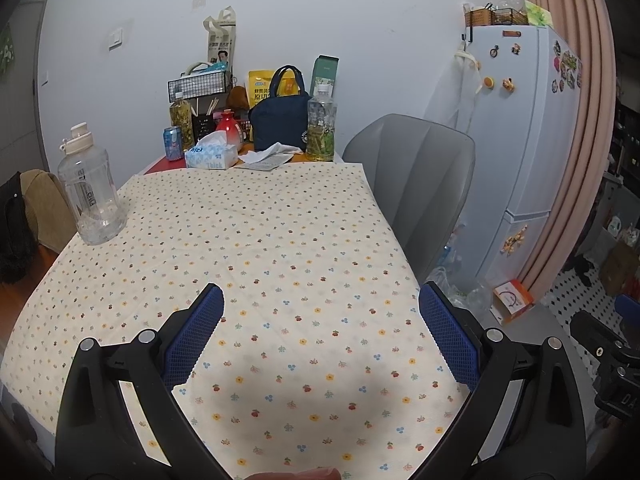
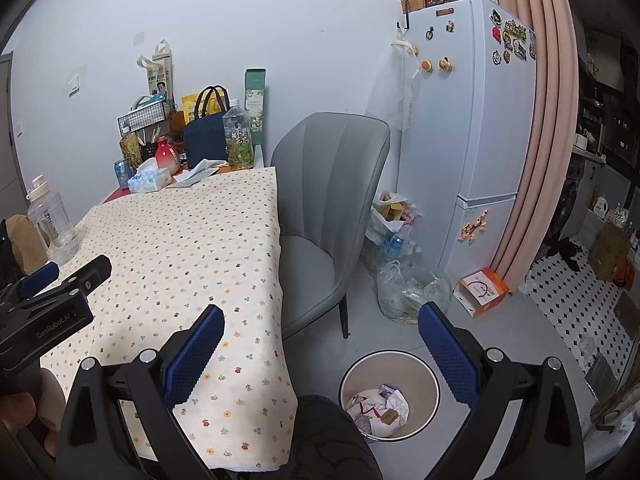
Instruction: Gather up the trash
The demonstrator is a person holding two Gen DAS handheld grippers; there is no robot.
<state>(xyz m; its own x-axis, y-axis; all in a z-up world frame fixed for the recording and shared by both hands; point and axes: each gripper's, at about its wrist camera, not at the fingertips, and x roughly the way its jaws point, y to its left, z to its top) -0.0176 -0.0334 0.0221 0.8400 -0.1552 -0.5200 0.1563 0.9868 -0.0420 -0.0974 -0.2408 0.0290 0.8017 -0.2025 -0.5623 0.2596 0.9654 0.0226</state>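
Left wrist view: low over worktop (image 1: 280, 240), facing far wall. Right wrist view: off worktop's right edge, facing chair (image 2: 320, 200), bin (image 2: 432, 384) below. Both share worktop, chair, fridge (image 1: 520, 120).

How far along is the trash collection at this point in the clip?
Looks mostly done: the round white trash bin on the floor holds crumpled paper and wrappers, and the near part of the floral tablecloth is bare. Nothing is in hand: left gripper and right gripper are open. Possibly left: the crumpled white tissue at the far end.
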